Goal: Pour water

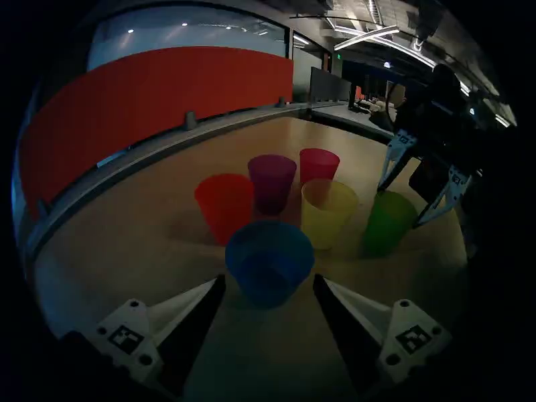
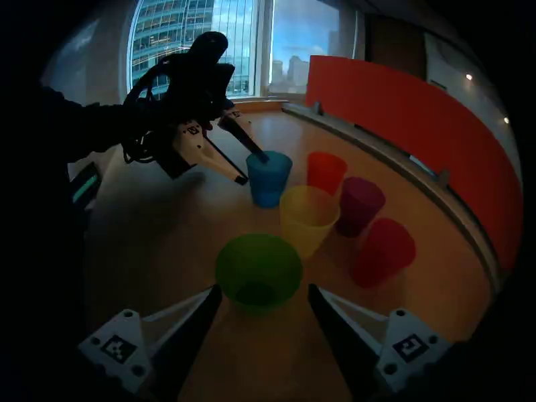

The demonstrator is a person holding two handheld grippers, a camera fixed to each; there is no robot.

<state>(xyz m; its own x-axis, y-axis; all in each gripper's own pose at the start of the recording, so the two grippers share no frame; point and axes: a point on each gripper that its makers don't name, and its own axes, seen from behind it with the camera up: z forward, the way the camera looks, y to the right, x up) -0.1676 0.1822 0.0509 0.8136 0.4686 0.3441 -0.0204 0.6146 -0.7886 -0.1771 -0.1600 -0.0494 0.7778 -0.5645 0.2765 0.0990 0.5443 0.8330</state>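
Six plastic cups stand bunched together on the wooden bench [image 1: 127, 234]. The left gripper [image 1: 268, 281] has its jaws apart, one on each side of the blue cup [image 1: 269, 258], which stands nearest it at the front of the group. Neither jaw seems to touch the wall yet. The right gripper [image 2: 263, 289] is likewise wide open around the green cup [image 2: 258, 268], which is set a little off from the others. It is too dark to tell whether either cup holds water.

The step in hand looks like taking hold of a cup for pouring. To do it well, each gripper should go forward until the jaws sit at mid-height of the cup, then close gently. These thin cups probably flex, and a hard squeeze could buckle the wall or spill the contents. The yellow cup [image 1: 327, 211] stands just beside the blue one and the red cup [image 1: 224, 204] close behind it, so the left gripper's jaws need to slip in without nudging them. Lift straight up before tilting, and pour slowly over the middle of the receiving cup.
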